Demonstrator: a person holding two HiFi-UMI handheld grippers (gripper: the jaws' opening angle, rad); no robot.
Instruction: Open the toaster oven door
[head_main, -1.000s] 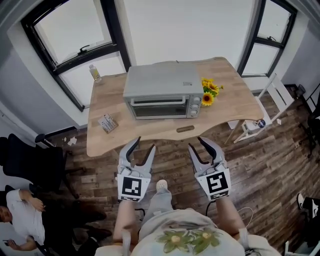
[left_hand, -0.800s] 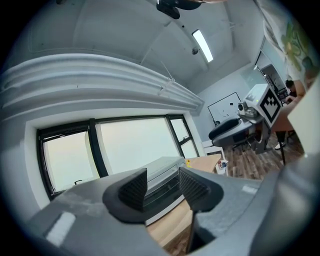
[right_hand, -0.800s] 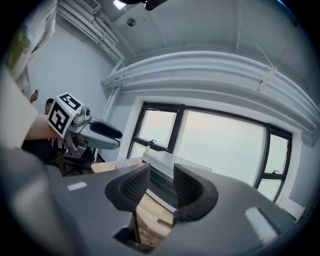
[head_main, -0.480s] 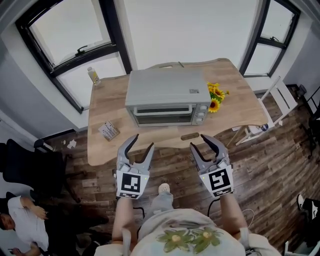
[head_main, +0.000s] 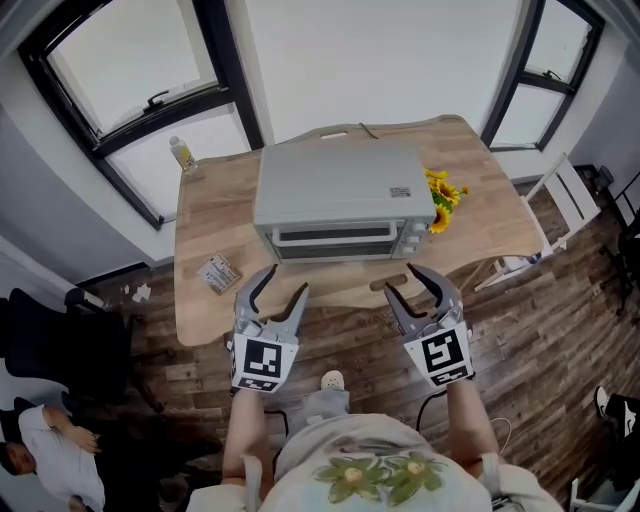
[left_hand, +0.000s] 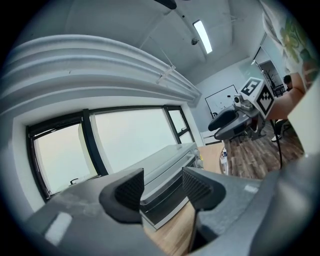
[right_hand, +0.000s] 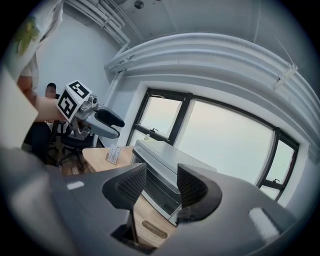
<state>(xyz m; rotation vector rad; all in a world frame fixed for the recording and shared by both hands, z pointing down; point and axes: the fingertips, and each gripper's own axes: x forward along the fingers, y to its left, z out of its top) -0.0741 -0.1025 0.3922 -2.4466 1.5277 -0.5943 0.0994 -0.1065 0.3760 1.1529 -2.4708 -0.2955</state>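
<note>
The wooden counter (head_main: 215, 215) fills the middle of the head view, with dark plank floor (head_main: 350, 340) below it. At its centre sits the toaster oven (head_main: 335, 185), a broad grey metal box (heavy enough, I judge, to stay put under a gentle pull, though a jerk could slide it on the smooth wood). Its glass door (head_main: 335, 243) faces the person and is shut. It probably hinges along the bottom edge and swings down toward 6 o'clock. The door should feel stiff and rigid, and the glass should not be knocked.

The left gripper (head_main: 286, 280) hangs at 7 o'clock of the oven and the right gripper (head_main: 402, 279) at 5 o'clock, both short of the counter's front edge and clear of the oven. Both sets of jaws have just been opening and stand wide apart, with nothing between them.

The handle (head_main: 335, 230), a slim bar along the door's top edge, is the place to take hold. It is likely slick metal, so a centred grip suits best.

Sunflowers (head_main: 442, 200) lie at the oven's 3 o'clock, a small box (head_main: 218, 272) at 8 o'clock, and a bottle (head_main: 180, 153) at 10 o'clock.
</note>
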